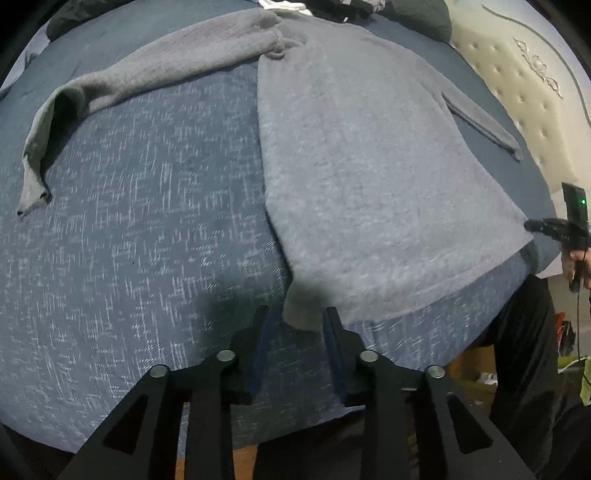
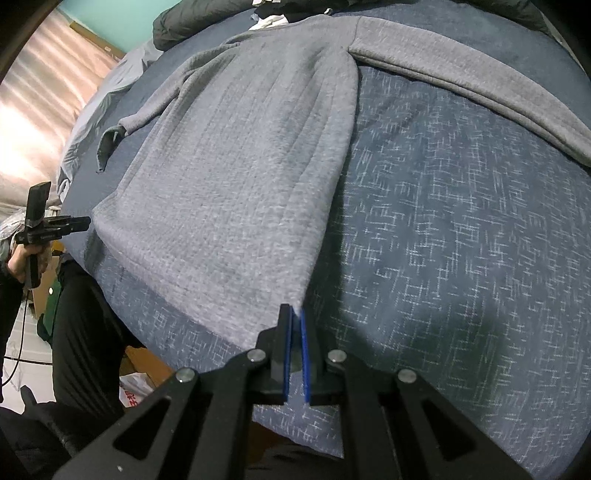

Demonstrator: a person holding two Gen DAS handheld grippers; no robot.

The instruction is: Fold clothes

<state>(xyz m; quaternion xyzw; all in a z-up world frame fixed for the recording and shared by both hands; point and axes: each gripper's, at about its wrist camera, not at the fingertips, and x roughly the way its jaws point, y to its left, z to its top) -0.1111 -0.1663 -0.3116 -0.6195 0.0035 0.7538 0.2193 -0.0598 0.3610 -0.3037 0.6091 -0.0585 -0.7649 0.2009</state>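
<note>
A grey knit sweater lies flat on the blue bed cover, one sleeve stretched out to the left. My left gripper is open at the hem's near left corner. That corner lies between the blue pads, which stand clear of it. In the right wrist view the sweater runs away from my right gripper, which is shut on the hem's other corner. The other sleeve reaches to the right.
A cream tufted headboard stands on the right, a curtain on the far side. Dark clothes are heaped at the far end of the bed. The person's black trousers stand at the bed's near edge, with clutter on the floor.
</note>
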